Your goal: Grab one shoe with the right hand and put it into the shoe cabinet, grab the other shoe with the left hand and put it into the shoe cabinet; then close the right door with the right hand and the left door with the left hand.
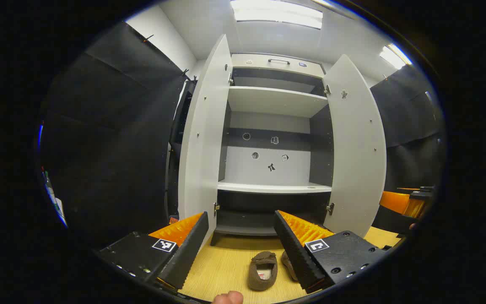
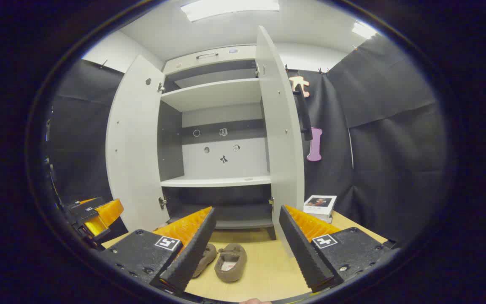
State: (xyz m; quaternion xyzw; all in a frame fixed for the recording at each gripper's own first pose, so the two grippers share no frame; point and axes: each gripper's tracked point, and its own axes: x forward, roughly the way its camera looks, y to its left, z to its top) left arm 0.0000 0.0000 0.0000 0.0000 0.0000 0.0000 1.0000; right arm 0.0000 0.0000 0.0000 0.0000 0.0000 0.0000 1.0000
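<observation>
Brown and soft-looking, two shoes lie side by side on the wooden table, just in front of the open shoe cabinet [image 1: 274, 126]. In the left gripper view one shoe [image 1: 263, 270] shows whole between the fingers, while the other shoe [image 1: 288, 265] is partly hidden behind the inner face of one finger. In the right gripper view the same pair appears low and left of centre, toes pointing toward the cabinet.

Both doors stand wide open, the left door [image 1: 203, 139] and the right door [image 1: 357, 143] swung out to either side, which leaves the shelves free to take the shoes. The lower shelf [image 1: 274, 187] sits bare and looks the easiest landing spot.

The left gripper [image 1: 241, 236] hangs above the table with its fingers spread apart and nothing between them. The right gripper [image 2: 247, 236] is likewise held wide and empty, aimed at the cabinet's opening with the shoes just below its reach. That spread probably readies each one to drop over a shoe.

Nothing is grasped yet, so the task seems at its start, with the right hand's pick-up due first.

A small box [image 2: 319, 206] rests on the table [image 2: 264, 270] by the right door.
</observation>
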